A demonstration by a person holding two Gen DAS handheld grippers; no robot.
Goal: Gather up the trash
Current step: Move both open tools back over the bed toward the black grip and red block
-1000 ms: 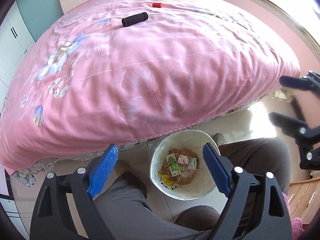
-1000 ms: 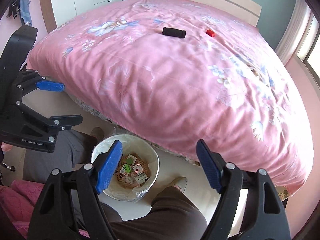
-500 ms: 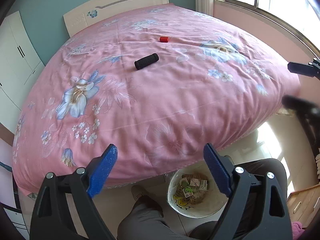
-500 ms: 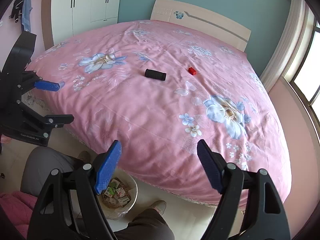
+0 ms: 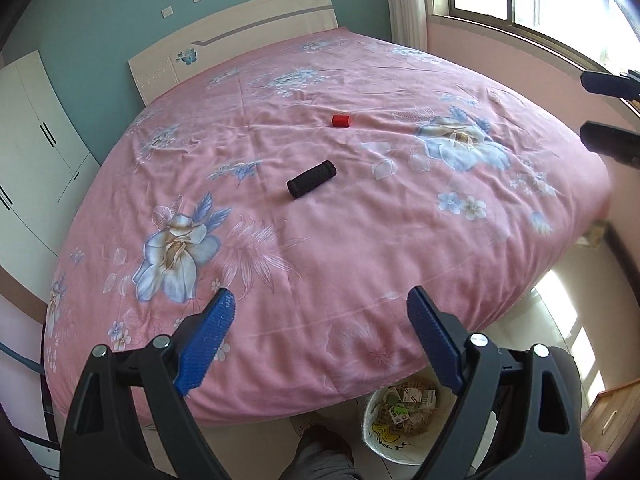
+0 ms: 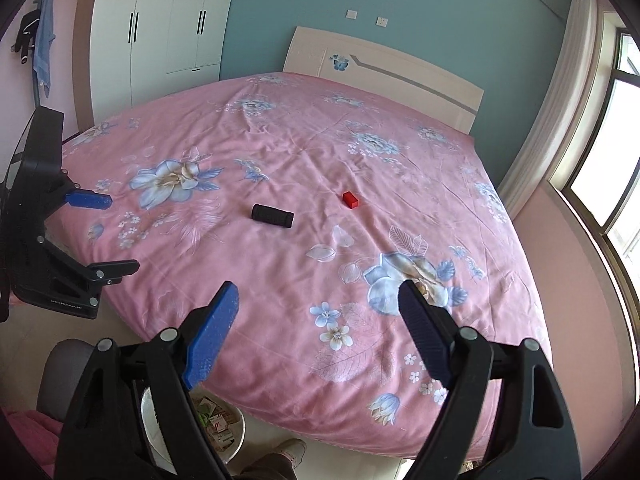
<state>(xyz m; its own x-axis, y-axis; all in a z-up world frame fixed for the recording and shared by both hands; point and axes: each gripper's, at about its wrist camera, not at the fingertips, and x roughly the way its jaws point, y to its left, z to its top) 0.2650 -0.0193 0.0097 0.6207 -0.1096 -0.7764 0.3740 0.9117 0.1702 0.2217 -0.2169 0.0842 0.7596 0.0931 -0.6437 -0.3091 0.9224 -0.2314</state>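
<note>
Both held above the foot of the bed, angled down at the floral pink cover: left gripper gaping wide and empty, right gripper empty too, jaws just opening further. Ribbed black foam cylinder and small red block lying apart mid-cover. White wastebasket below, full of printed paper scraps; print unreadable.

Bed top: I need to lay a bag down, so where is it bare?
The bedspread is bare along the near edge and on both sides. Only the middle is taken, by the black roll and red block. The trash bin crowds the floor.
</note>
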